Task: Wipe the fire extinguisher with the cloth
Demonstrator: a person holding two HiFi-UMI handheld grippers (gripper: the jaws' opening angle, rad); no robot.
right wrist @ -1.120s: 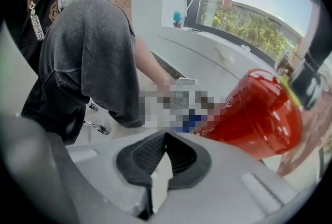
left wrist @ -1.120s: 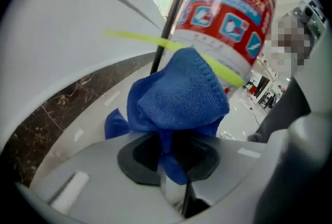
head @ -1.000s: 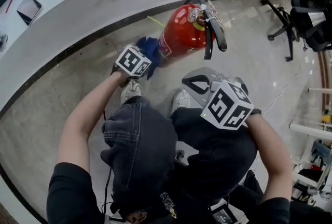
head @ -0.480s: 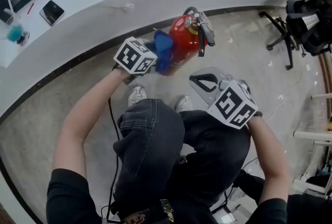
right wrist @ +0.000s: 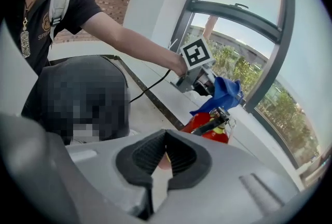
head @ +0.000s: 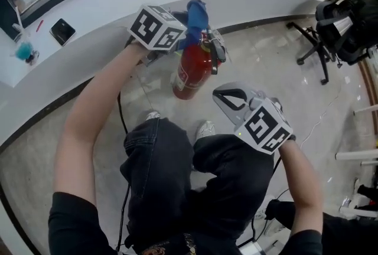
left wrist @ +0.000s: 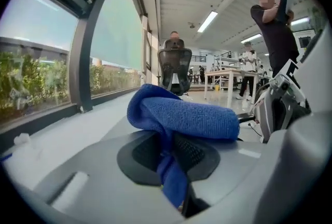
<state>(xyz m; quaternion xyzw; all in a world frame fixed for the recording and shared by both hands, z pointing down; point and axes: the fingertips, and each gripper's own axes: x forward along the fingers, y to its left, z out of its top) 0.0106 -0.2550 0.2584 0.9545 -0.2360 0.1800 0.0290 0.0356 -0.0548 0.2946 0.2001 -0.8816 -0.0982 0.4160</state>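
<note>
**Head view.**
- My left gripper [head: 176,39] is clamped on a blue cloth [head: 196,14]. Its jaw tips are hidden under the fabric, and its marker cube [head: 156,28] is uppermost.
- The cloth lies over the top of the red fire extinguisher [head: 191,68], covering most of the valve, with only part of the black lever showing.
- The extinguisher is on the floor, just beside the curved white ledge [head: 88,53].
- My right gripper [head: 227,97] hangs apart from it, above my knees, holding nothing.
- An office chair [head: 339,18] is cut off at the right edge.

**Left gripper view.**
- The jaws of my left gripper [left wrist: 174,151] are closed on the cloth [left wrist: 181,118]. One fold is bunched above the pads and a tail hangs between them.
- A grey-and-black part at the right is too close to identify.
- A person [left wrist: 272,26] stands in the background.

**Right gripper view.**
- The pads of my right gripper [right wrist: 165,155] are together, with nothing held between them.
- The gripper body cuts off the lower part of the extinguisher [right wrist: 207,124].
- The cloth [right wrist: 224,92] drapes over its head, held by the left gripper [right wrist: 199,81].
</note>
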